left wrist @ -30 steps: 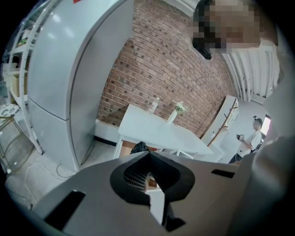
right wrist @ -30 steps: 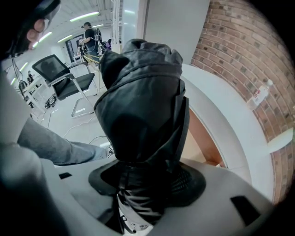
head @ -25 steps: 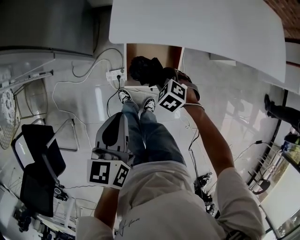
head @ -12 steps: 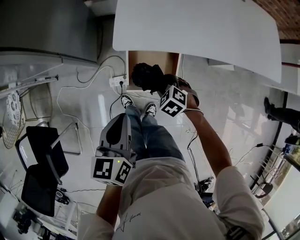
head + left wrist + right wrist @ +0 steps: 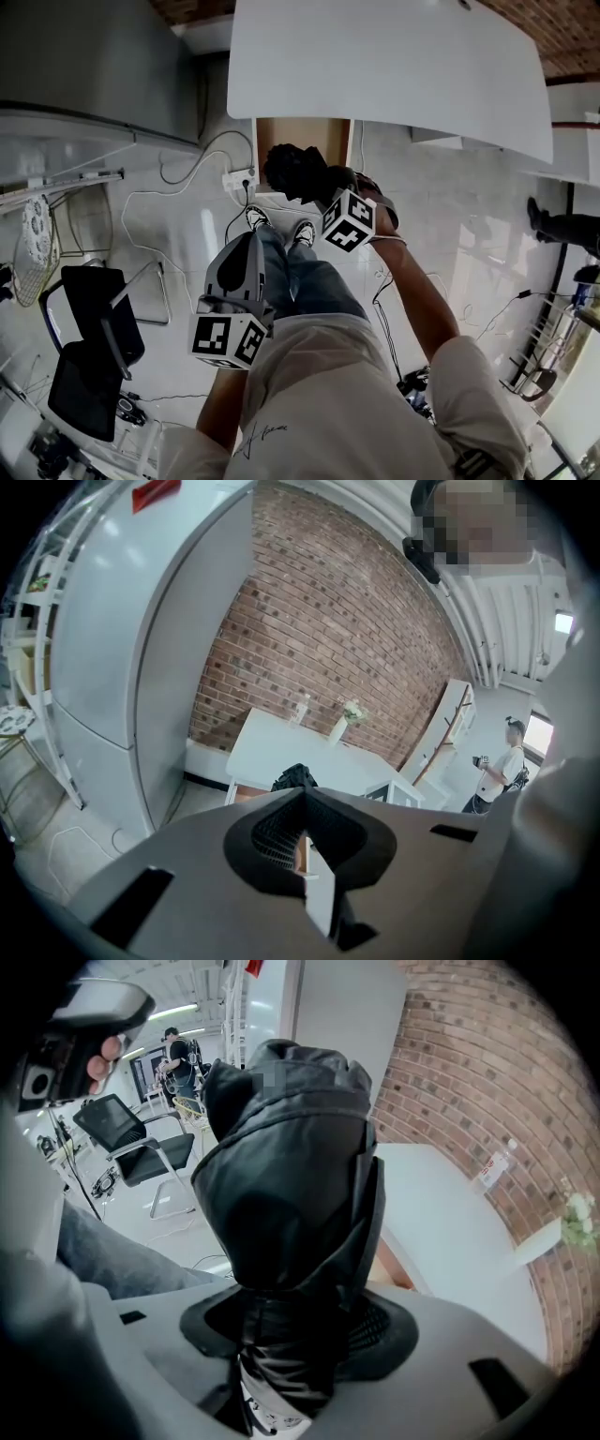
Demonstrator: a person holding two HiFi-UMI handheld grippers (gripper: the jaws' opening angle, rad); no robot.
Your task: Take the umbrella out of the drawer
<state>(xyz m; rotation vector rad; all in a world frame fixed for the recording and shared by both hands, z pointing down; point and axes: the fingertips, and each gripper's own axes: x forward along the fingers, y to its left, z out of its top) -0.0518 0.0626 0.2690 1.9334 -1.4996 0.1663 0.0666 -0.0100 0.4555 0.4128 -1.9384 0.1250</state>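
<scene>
Umbrella clamped in right tool.

Black umbrella over open wooden drawer

Glossy white floor, power strip, office chair

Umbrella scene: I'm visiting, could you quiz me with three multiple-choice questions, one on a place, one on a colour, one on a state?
1. Where is the open drawer? A) under the white table B) on top of it C) nowhere near it
2. What colour is the umbrella? A) red B) black C) yellow
3. The right gripper is: A) open, empty B) shut on nothing C) shut on the umbrella
Answers: 1 A, its wooden inside shows below the tabletop's edge; 2 B, the fabric is black; 3 C, the jaws clamp its folded fabric.
</scene>
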